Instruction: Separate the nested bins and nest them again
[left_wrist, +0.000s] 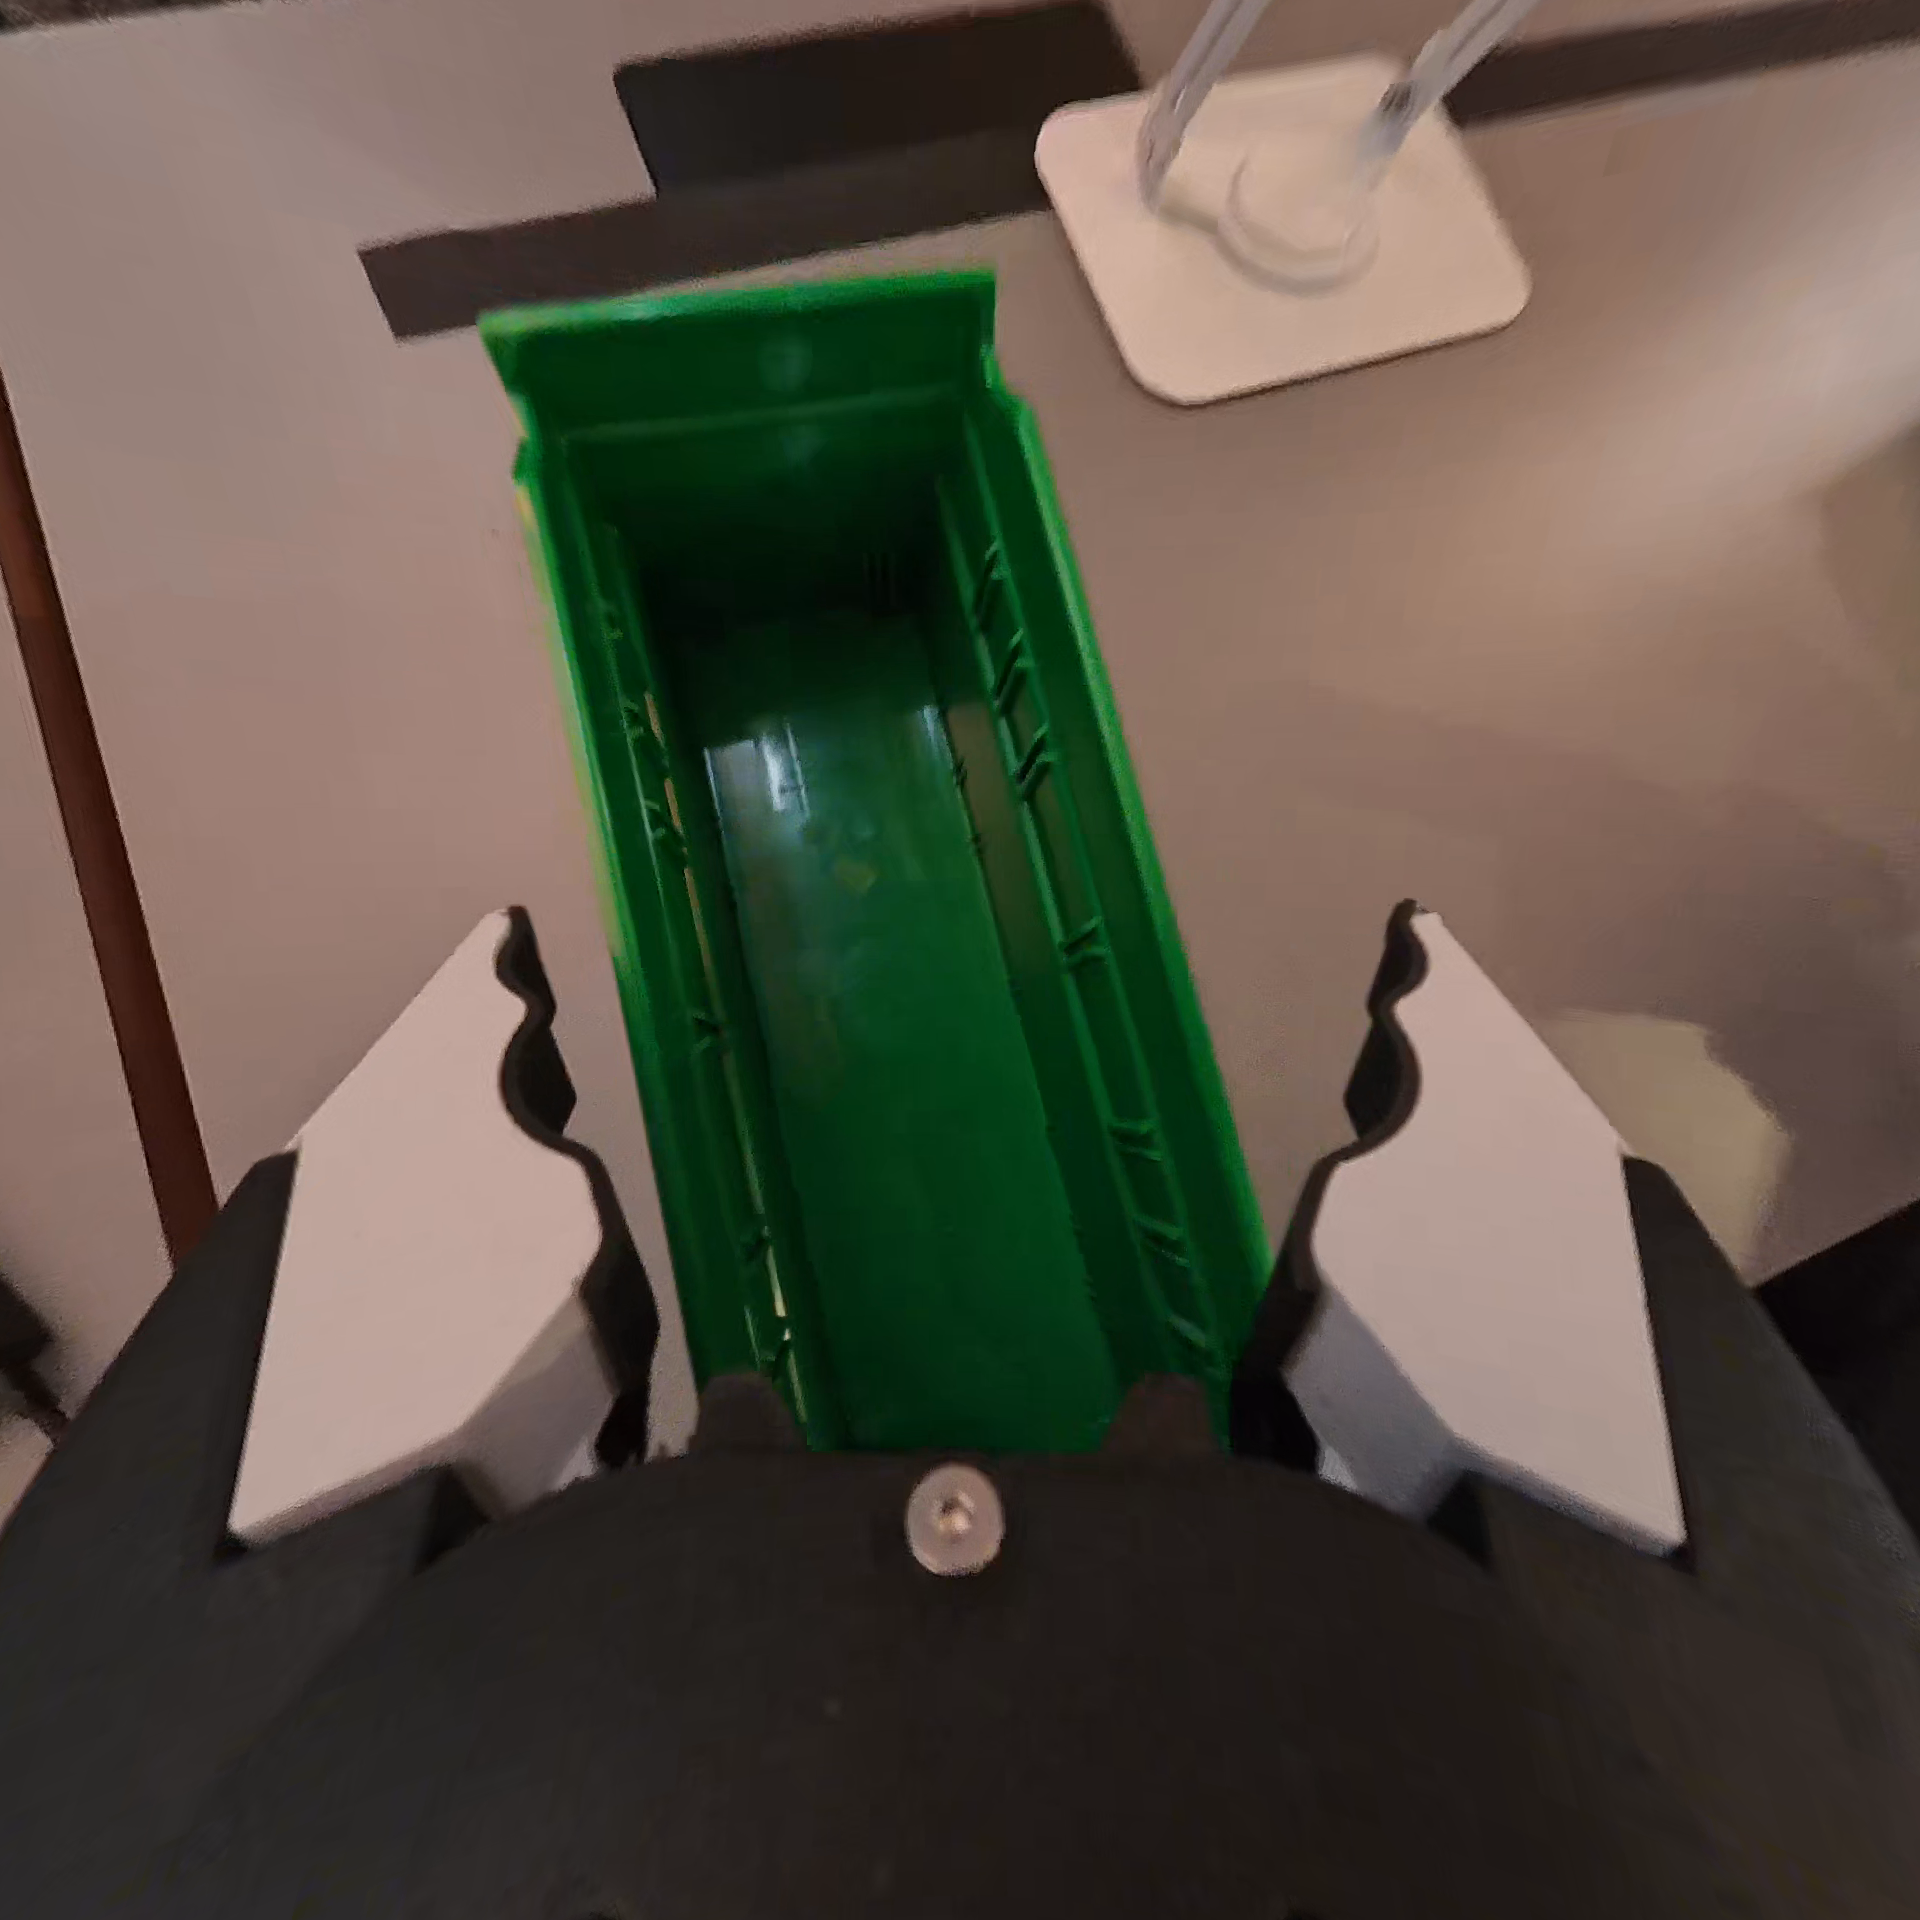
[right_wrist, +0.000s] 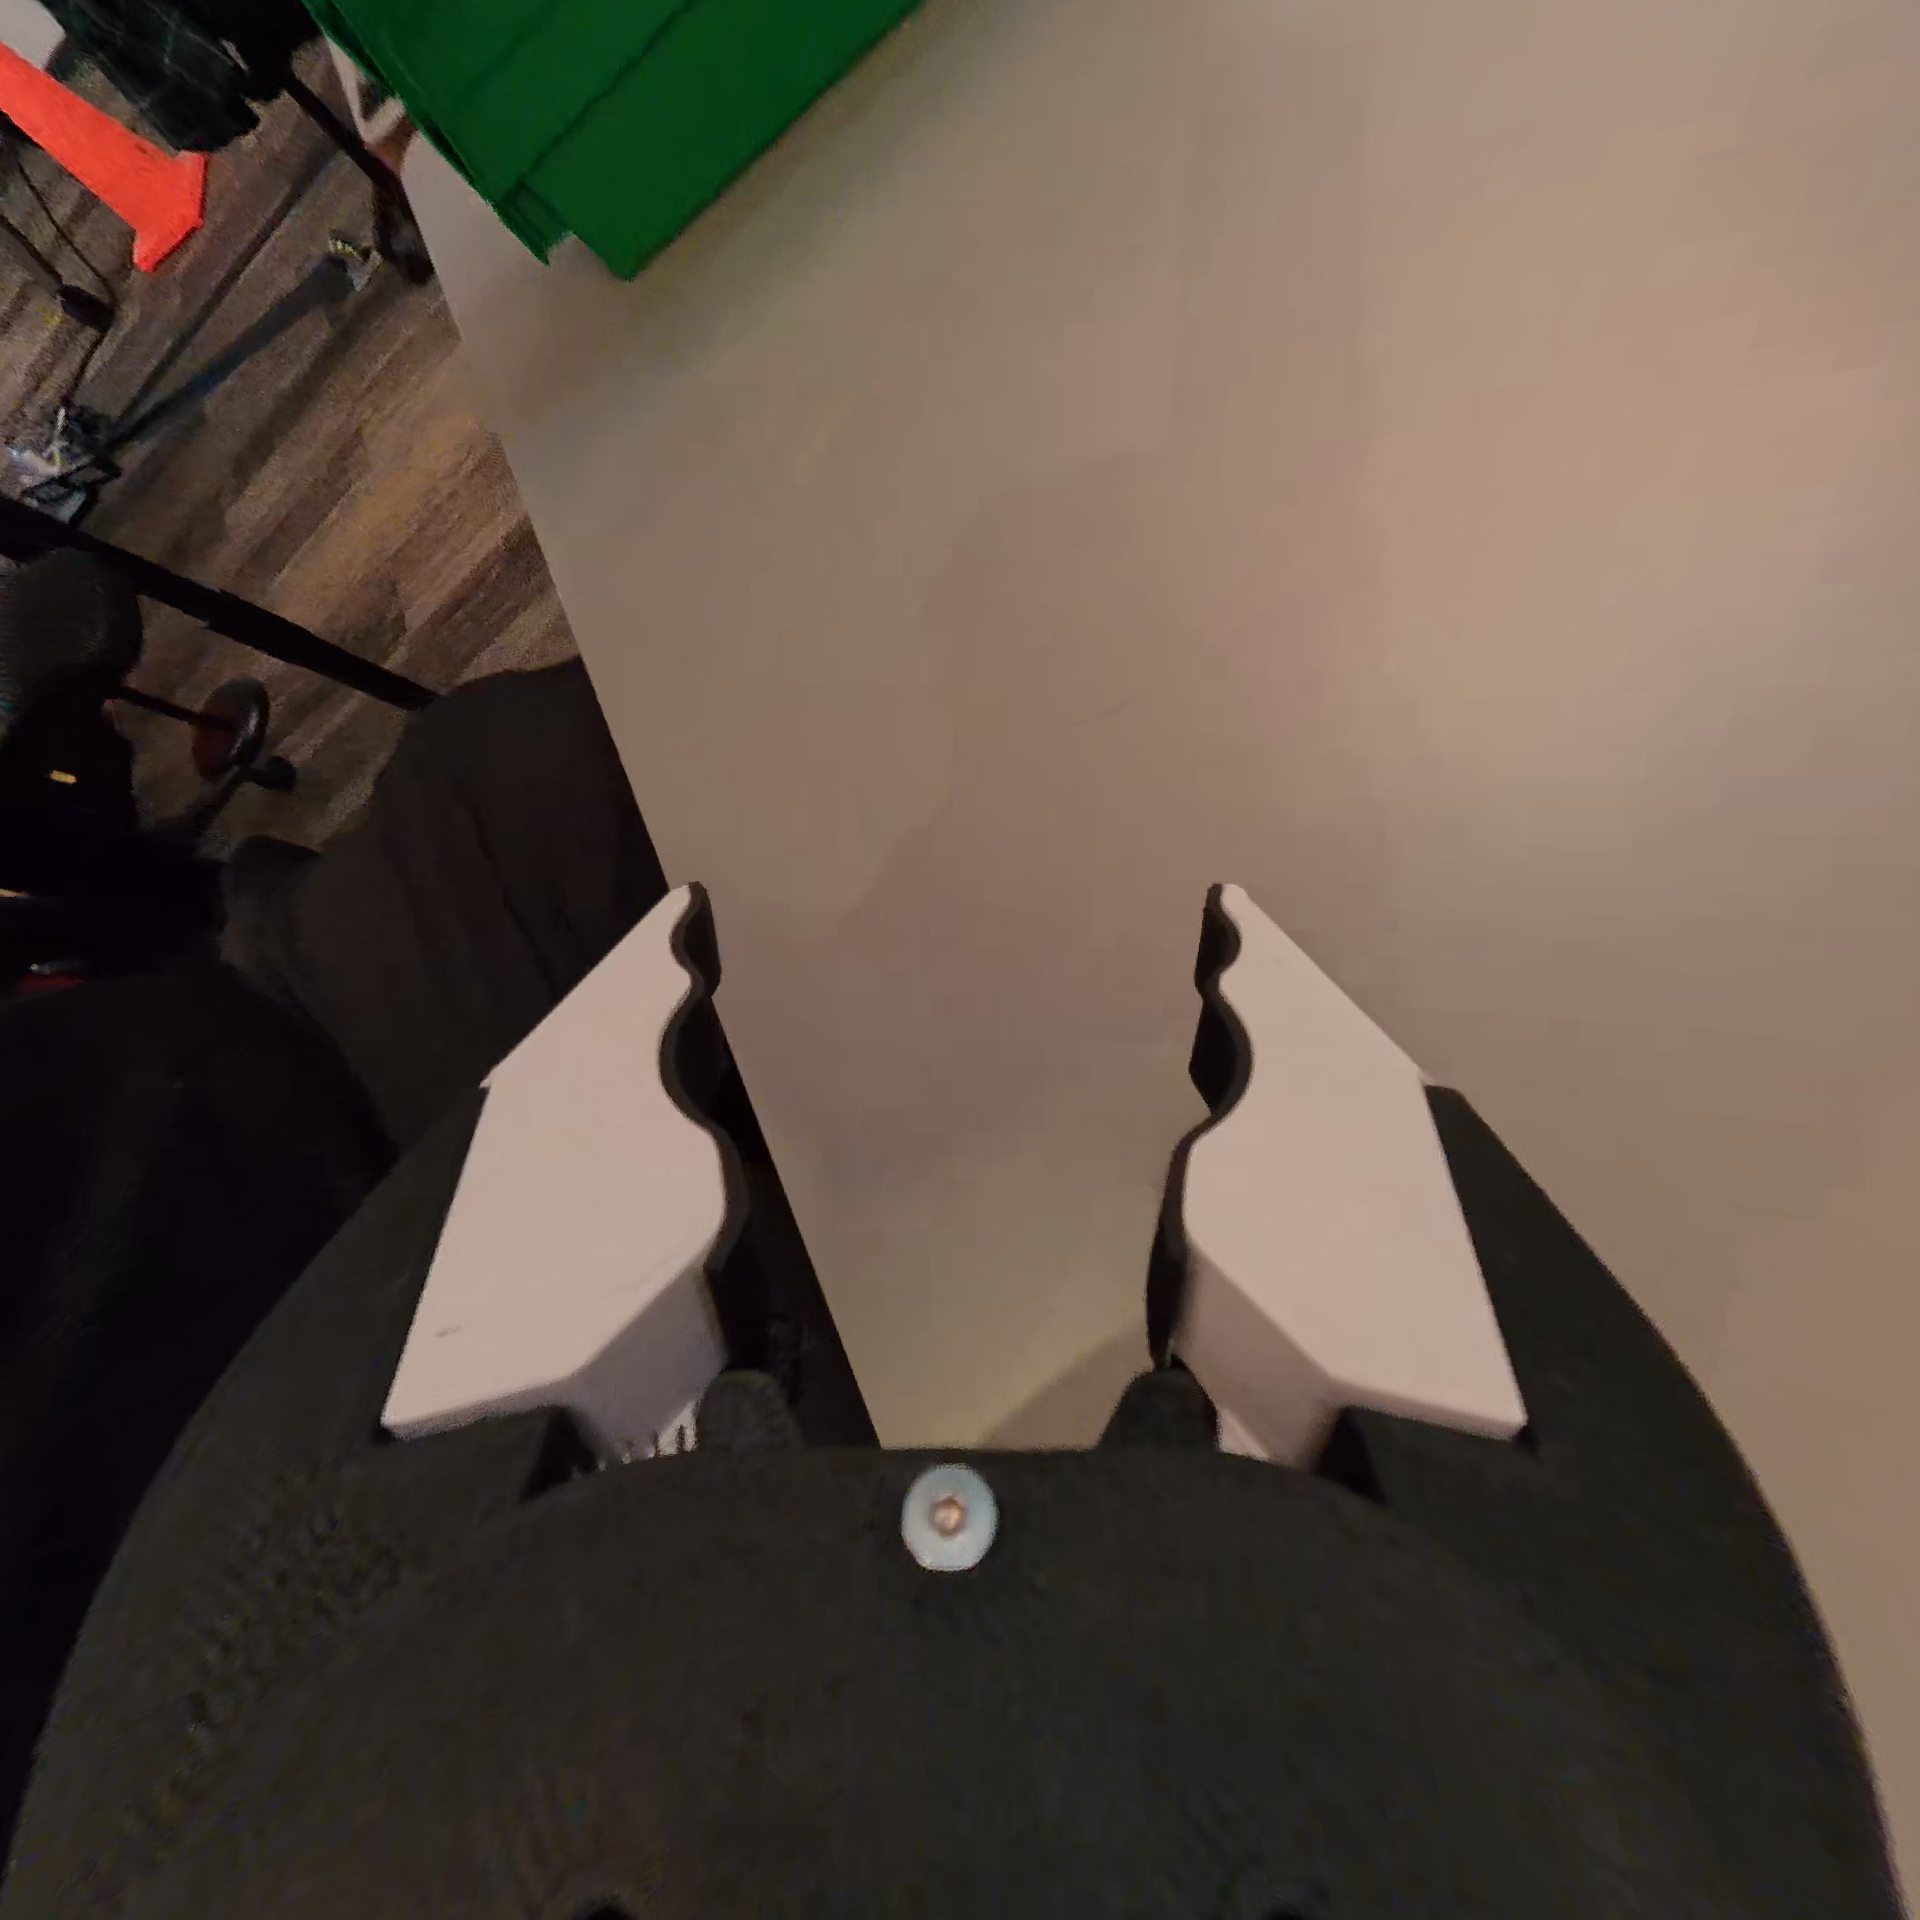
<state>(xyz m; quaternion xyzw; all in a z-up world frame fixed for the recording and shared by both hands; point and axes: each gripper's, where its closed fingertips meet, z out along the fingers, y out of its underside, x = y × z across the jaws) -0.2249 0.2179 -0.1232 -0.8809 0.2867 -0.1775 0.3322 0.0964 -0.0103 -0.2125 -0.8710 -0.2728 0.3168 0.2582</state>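
Left wrist view: the left tool is seen with its fingers spread wide, and the green nested bins are framed between them, lying lengthwise on the pale surface, mouth upward. Whether the fingers touch the walls cannot be told. A white stand base is set beyond, to the right. Right wrist view: the right tool is held apart over bare surface, well clear of the bins at the upper left.
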